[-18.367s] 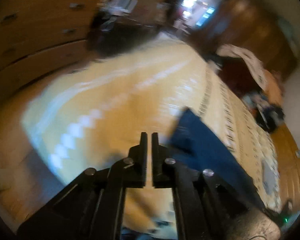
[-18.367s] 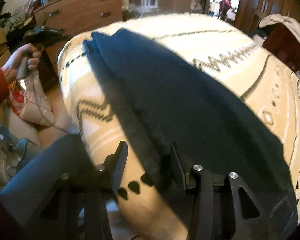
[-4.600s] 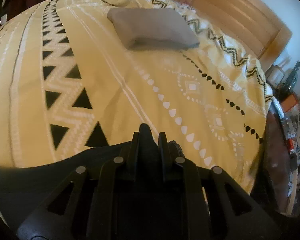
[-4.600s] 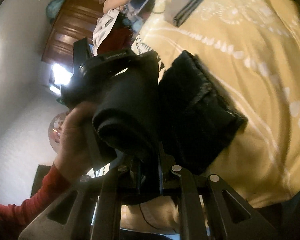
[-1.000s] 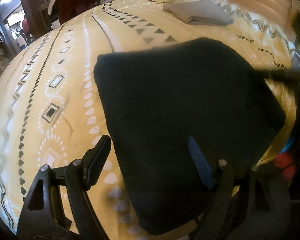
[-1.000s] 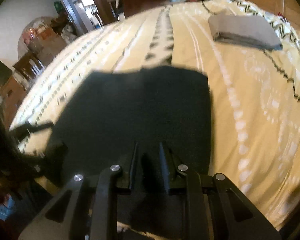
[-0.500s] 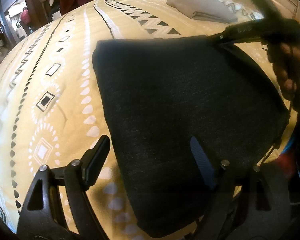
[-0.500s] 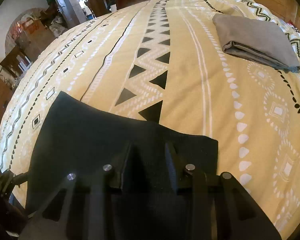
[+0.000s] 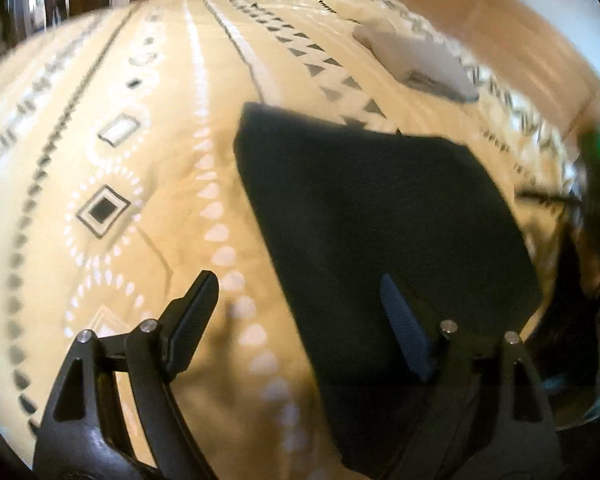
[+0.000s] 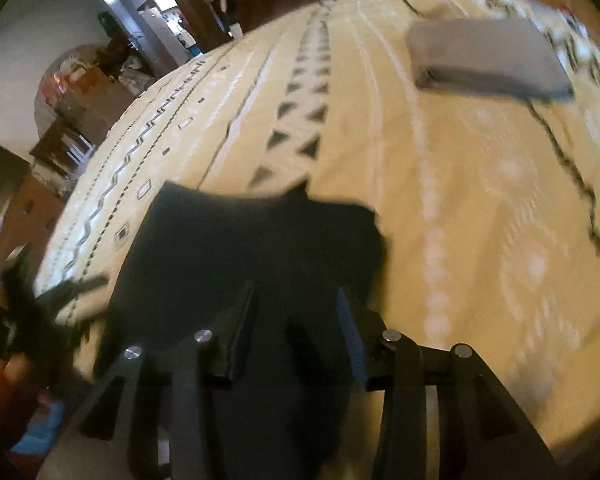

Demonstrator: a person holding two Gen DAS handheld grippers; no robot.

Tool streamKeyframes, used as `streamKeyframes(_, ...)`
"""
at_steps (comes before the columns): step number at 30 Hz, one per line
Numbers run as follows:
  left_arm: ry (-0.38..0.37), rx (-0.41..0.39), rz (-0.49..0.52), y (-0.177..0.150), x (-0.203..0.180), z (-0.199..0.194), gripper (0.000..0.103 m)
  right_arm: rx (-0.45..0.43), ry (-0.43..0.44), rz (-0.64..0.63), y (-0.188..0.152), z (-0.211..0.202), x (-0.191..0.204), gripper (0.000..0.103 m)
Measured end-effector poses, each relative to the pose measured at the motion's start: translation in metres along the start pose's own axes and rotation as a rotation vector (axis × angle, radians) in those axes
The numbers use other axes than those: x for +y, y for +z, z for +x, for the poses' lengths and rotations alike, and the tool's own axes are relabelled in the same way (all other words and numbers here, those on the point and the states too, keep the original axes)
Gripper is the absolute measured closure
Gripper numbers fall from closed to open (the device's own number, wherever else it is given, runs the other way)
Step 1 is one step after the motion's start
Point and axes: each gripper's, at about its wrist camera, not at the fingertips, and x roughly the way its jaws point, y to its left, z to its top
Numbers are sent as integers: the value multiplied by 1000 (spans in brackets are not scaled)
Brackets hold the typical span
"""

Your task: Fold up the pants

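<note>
The dark folded pants (image 9: 380, 224) lay flat as a squarish bundle on the yellow patterned bedspread (image 9: 112, 168), near its close edge. The left gripper (image 9: 300, 308) hung wide open above them, one finger over bare bedspread, the other over the dark cloth, gripping nothing. The right gripper (image 10: 296, 312) was parted too, jaws spread over the near edge of the pants (image 10: 252, 240), nothing pinched between them. Farther up the bed sat a folded grey garment (image 10: 484, 58), well apart. Both views were blurred.

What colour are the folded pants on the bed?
Very dark, nearly black pants; left wrist view shows them best.
</note>
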Motion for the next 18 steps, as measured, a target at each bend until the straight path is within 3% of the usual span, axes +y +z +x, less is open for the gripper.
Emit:
streamKeyframes(6,-196,95,-81,4,12,34,25,117,67,97,-34,8,-24,57)
streamKeyframes(10,-233,108,-46,9,-4,42,31,156,112,109,-39,32,-25,57)
streamKeyframes(15,-265,107,-49,15,0,49,31,152,164,132,-34,50,-32,42)
streamKeyframes(18,-292,100,-43,15,5,51,33,134,237,179,-30,60,-39,37)
